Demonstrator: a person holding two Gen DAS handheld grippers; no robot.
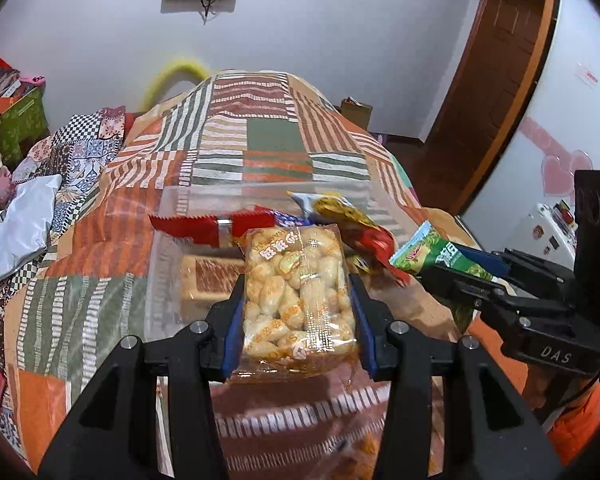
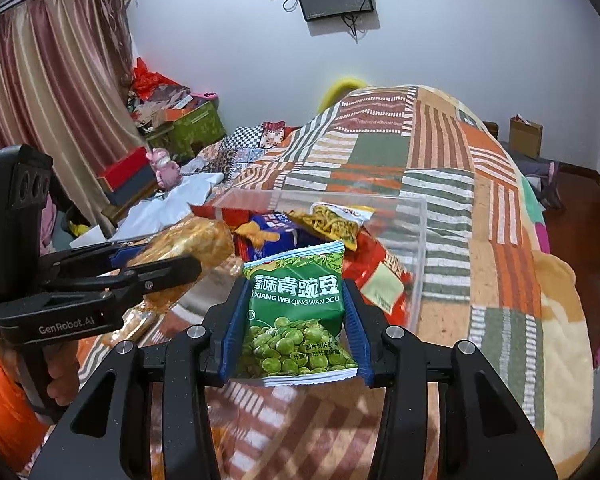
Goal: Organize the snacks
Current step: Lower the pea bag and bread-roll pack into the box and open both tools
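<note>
While both hands hang above the patchwork blanket (image 1: 228,152), each gripper carries one packet toward the same clear plastic bin (image 2: 418,240).

Left gripper (image 1: 298,316): blue pads clamped on the long sides of a clear pack of rice crackers (image 1: 296,292). Pack's long axis runs straight ahead along the fingers, its far end already over the near wall of the bin in the left wrist view. Grasp looks firm, pack bulging slightly between the pads.

Right gripper (image 2: 296,320): closed on a green pea packet (image 2: 296,308), pads on its two side edges, top seam pointing forward and up toward the bin. In the left wrist view the same gripper sits at the right of frame, beside the bin's right end.

Bin lies directly ahead of and below both sets of fingers, centre frame in both views. Already inside: a red wrapper (image 1: 188,226), a blue packet (image 2: 276,236), a yellow snack bag (image 2: 336,220), a red bag (image 2: 384,276) at the right.

Judgement: the cracker pack is the nearer of the two to the opening; free floor shows at the bin's left half, so the left hand probably releases first.
</note>
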